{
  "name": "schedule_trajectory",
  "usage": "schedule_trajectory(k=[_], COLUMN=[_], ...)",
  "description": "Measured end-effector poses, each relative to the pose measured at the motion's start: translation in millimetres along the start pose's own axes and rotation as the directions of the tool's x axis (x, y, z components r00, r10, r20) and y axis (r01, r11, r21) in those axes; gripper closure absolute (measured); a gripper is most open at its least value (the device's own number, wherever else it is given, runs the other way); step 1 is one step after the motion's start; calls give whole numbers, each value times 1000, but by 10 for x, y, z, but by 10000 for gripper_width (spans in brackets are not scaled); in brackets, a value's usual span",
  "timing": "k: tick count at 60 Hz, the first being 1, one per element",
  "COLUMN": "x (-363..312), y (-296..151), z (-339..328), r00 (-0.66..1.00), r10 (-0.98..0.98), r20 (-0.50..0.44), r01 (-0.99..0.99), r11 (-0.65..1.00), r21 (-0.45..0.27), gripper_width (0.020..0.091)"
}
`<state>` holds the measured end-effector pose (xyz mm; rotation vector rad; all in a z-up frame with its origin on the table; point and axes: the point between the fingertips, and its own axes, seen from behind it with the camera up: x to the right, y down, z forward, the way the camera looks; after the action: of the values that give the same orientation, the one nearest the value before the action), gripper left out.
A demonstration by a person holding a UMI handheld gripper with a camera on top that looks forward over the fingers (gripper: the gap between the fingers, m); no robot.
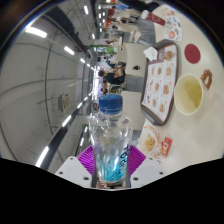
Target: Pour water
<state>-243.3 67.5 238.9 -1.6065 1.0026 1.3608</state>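
A clear plastic water bottle (110,135) with a blue cap (110,102) stands between my fingers, and the whole view is rolled to one side. My gripper (110,165) is shut on the bottle's lower body, with the purple pads (86,160) pressed against both its sides. Beyond the bottle and off to its side, a cup (189,94) holding pale yellowish liquid rests on the white table (185,130).
A tray (160,80) with a printed paper mat lies next to the cup. A small printed packet (150,141) and a snack (205,76) sit on the table near it. Further back a person (117,72) sits among other tables.
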Motion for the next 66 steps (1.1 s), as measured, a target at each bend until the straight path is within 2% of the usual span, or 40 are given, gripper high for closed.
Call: schedule_trajectory(k=[6,15,28,36,40,44,48,54,59,66], x=[112,500,694,488,310,133,-72,-258,-224,149], y=[-182,-363,-335,-357,-489,-672,-1047,-1492,-1952,-2473], z=[-88,15,3,-28,-105,-139,-264,-306,-414,-419], r00=[970,864,832,940,991,984,906,722,547,306], r10=[242,503,554,333,117,-161,-415,-680,-819,-916], r20=[24,33,-40,-72,-65,-77,-82,-130,-173,-258], r01=[-242,-502,-555,-339,-124,152,409,680,827,936], r11=[970,864,830,935,984,982,909,732,560,339], r21=[-26,-21,-54,-103,-124,-112,-83,-50,-40,-94], gripper_width=[731,729,731,729,729,728,727,727,725,727])
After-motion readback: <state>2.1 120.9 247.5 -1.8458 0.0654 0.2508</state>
